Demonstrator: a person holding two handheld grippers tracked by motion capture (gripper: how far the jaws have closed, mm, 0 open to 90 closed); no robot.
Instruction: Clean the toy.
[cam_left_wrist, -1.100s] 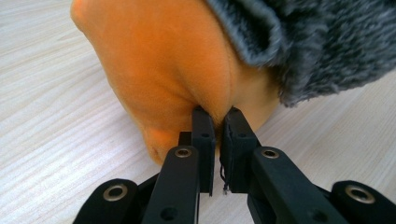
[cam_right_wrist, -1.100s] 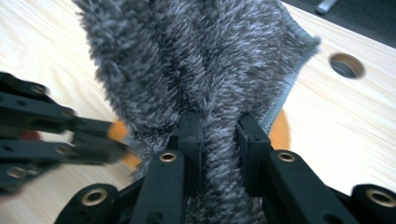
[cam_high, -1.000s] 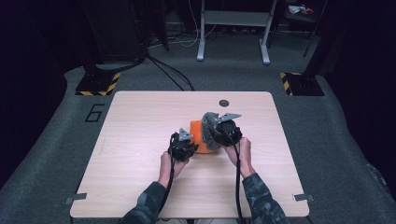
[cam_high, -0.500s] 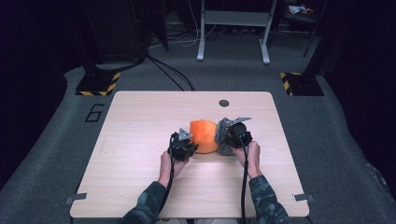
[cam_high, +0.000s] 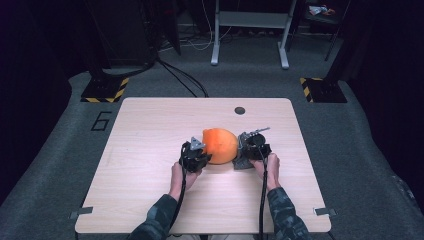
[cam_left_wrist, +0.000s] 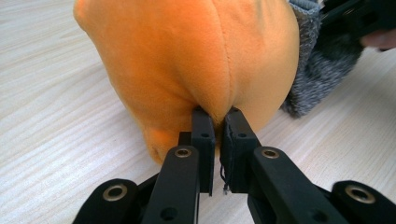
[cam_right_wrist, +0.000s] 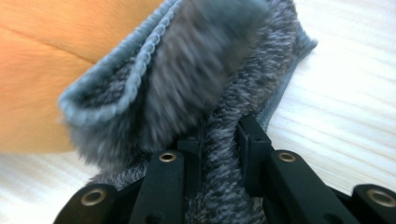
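An orange plush cushion cover (cam_high: 219, 145) bulges on the wooden table (cam_high: 150, 130) between both hands. My left gripper (cam_high: 196, 153) is at its left side, shut on a pinch of the orange fabric (cam_left_wrist: 196, 56). A grey fuzzy cloth (cam_right_wrist: 205, 93) with a knitted rim lies against the orange plush at its right, also seen as the grey cloth (cam_high: 242, 161) in the high view. My right gripper (cam_high: 246, 150) is shut on this grey cloth, whose pile sits between the black fingers (cam_right_wrist: 252, 140). The grey cloth (cam_left_wrist: 317, 60) also hangs behind the orange plush in the left gripper view.
A small dark round hole (cam_high: 240, 110) sits near the table's far edge. Black-and-yellow striped feet (cam_high: 105, 90) and a white stand (cam_high: 250, 30) are on the carpet beyond the table.
My right gripper has come down and moved right with the grey cloth, uncovering the orange plush, which now shows as a rounded bulge. The left hand has stayed in place.
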